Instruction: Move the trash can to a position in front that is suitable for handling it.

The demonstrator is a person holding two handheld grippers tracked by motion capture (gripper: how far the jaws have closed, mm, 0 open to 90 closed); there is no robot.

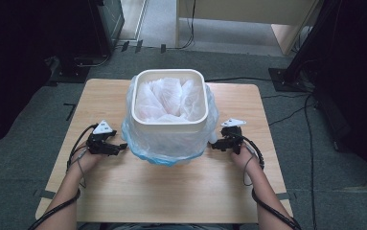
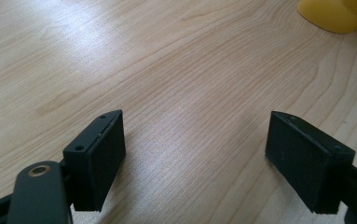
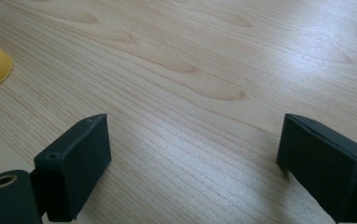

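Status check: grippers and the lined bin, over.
Left gripper open, right gripper open, flanking bin. White bin upright mid-table, plastic liner draped outside. Nothing between the grippers and it.

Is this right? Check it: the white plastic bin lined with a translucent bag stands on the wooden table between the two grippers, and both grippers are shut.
Not quite. Both grippers are open: the left gripper and right gripper views show each one's jaws wide apart over bare wood. The white plastic bin does stand between them.

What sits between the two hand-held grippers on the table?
In the high view, the white bin, lined with a clear plastic bag, stands between the left hand-held gripper and right hand-held gripper.
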